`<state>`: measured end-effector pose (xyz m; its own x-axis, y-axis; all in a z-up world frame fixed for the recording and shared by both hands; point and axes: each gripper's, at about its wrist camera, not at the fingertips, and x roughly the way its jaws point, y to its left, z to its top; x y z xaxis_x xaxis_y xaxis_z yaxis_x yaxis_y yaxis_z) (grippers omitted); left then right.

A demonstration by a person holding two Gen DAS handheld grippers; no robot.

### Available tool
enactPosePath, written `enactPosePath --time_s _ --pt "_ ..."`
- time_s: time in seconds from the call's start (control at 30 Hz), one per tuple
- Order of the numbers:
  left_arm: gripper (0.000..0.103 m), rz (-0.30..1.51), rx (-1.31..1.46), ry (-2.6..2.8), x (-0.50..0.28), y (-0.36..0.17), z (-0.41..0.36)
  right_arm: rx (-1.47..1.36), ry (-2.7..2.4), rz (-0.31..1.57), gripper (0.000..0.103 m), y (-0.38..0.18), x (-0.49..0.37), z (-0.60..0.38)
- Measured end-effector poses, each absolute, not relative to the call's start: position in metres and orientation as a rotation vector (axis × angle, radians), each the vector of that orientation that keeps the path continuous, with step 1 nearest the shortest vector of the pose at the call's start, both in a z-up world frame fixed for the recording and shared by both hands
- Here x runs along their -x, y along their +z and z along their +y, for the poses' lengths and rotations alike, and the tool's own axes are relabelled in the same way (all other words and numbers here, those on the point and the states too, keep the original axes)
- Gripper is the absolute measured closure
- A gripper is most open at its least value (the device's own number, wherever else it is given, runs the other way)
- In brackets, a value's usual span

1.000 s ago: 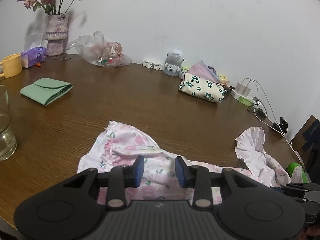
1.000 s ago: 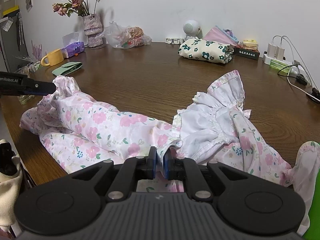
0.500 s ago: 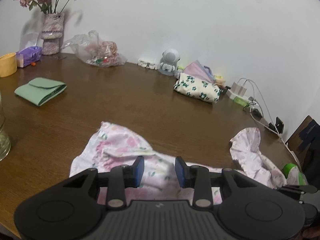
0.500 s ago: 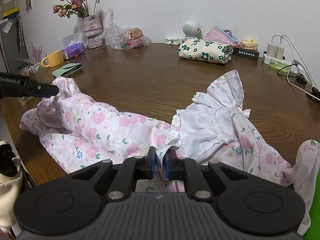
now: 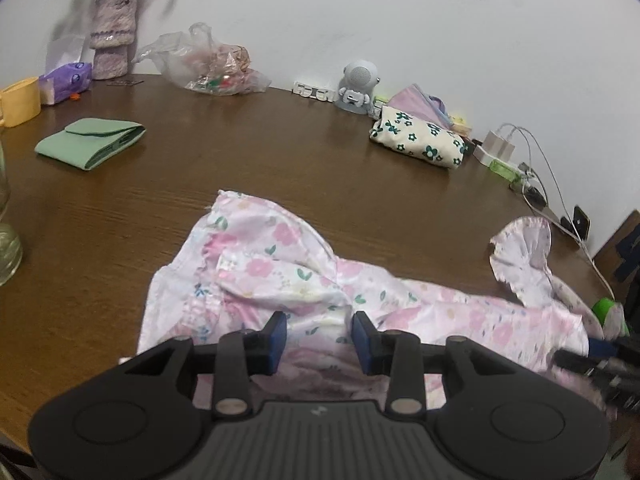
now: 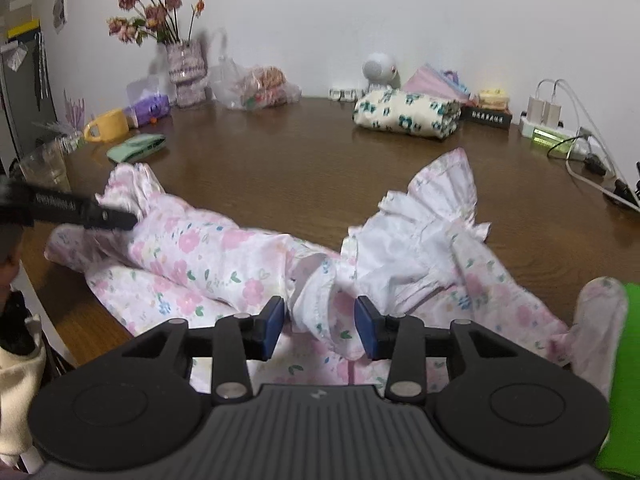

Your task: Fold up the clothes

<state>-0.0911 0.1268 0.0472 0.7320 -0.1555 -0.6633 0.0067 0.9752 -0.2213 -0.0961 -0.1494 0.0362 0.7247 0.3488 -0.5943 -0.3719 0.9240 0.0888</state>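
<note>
A pink floral garment [image 5: 280,272] with white ruffled cuffs lies crumpled along the near edge of the brown wooden table [image 5: 248,152]. My left gripper [image 5: 319,336] hovers open over the garment's left end, cloth below its blue pads. In the right wrist view the same garment [image 6: 208,252] stretches across the front, its ruffled part [image 6: 424,232] at the right. My right gripper [image 6: 319,326] is open, with a bunched fold of cloth standing loose between its pads. The left gripper's black finger [image 6: 100,214] shows at the left, by the garment's ruffled end.
A folded green cloth [image 5: 90,142] lies at the left. A folded cream floral cloth [image 5: 418,142] and pink cloths sit at the back right. A vase of flowers [image 5: 112,36], plastic bag [image 5: 208,66], yellow mug [image 5: 18,102], glass [image 5: 6,240] and chargers with cables [image 5: 516,160] ring the table.
My right gripper has opened and let go of the garment fold it was shut on. The left gripper stays open and has shifted slightly over the garment's left end.
</note>
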Motion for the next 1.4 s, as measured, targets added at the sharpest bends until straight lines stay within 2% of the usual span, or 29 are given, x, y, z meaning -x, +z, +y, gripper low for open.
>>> enactPosePath --time_s 0.17,0.37,0.43,0.6,0.77,0.9,1.1,1.27,1.4 --pt "0.065 0.691 0.278 -0.108 0.106 0.062 0.143 -0.024 0.43 0.637 0.061 0.054 0.096 -0.153" --pt "0.054 0.615 0.29 -0.184 0.097 0.084 0.133 -0.027 0.491 0.591 0.061 0.057 0.091 -0.135" --pt "0.045 0.603 0.234 -0.187 0.087 0.082 0.118 -0.025 0.514 0.57 0.066 0.057 0.091 -0.128" --pt "0.048 0.682 0.181 -0.181 0.065 0.059 0.099 0.031 0.532 0.643 0.09 0.044 0.092 -0.118" --pt "0.047 0.706 0.201 -0.163 0.076 0.044 0.112 0.117 0.579 0.775 0.088 0.037 0.11 -0.128" --pt "0.047 0.719 0.253 -0.129 0.081 0.036 0.127 0.082 0.576 0.767 0.077 0.038 0.109 -0.13" --pt "0.046 0.691 0.236 -0.173 0.091 0.041 0.117 0.018 0.542 0.735 0.077 0.036 0.093 -0.125" --pt "0.048 0.74 0.176 -0.196 0.096 0.036 0.113 -0.035 0.513 0.707 0.079 0.034 0.08 -0.121" --pt "0.049 0.717 0.176 -0.234 0.119 0.057 0.133 0.009 0.598 0.761 0.076 0.036 0.099 -0.123"
